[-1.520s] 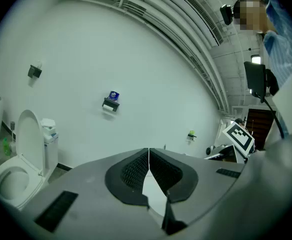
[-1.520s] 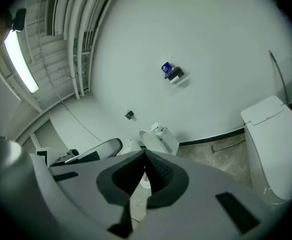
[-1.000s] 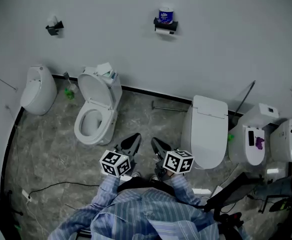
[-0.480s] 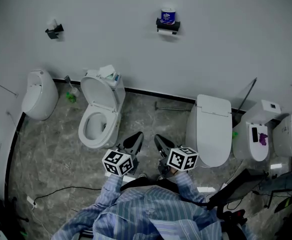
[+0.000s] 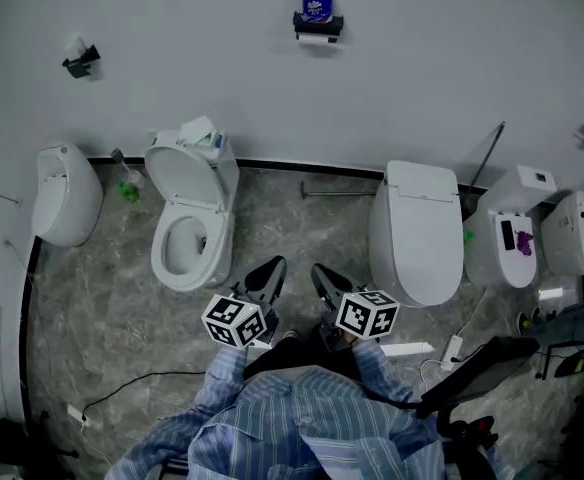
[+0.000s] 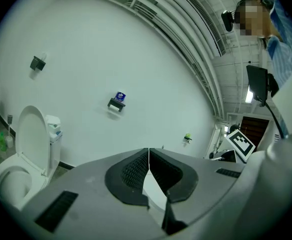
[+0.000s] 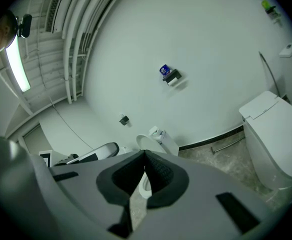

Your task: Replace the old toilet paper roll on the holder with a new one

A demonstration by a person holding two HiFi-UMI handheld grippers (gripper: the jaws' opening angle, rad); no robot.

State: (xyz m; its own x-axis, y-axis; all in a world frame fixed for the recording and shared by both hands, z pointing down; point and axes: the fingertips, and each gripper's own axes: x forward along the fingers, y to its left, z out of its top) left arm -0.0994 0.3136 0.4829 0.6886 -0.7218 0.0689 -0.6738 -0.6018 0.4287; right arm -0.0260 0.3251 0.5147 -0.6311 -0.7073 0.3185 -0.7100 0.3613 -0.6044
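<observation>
The toilet paper holder (image 5: 317,26) hangs on the wall far ahead, almost straight in front of the right hand-held gripper (image 5: 319,271), which is closed and empty like the left hand-held gripper (image 5: 270,268).

Open floor strip (image 5: 297,233) between the lid-up toilet (image 5: 187,223) and the closed-lid toilet (image 5: 415,230), passable up to the wall (image 5: 422,58). A metal bar (image 5: 340,192) lies across its far end at the wall foot. Above the gap hangs the paper holder (image 5: 317,26), bare wall all round it, with a blue-wrapped roll (image 5: 317,7) on top.
</observation>
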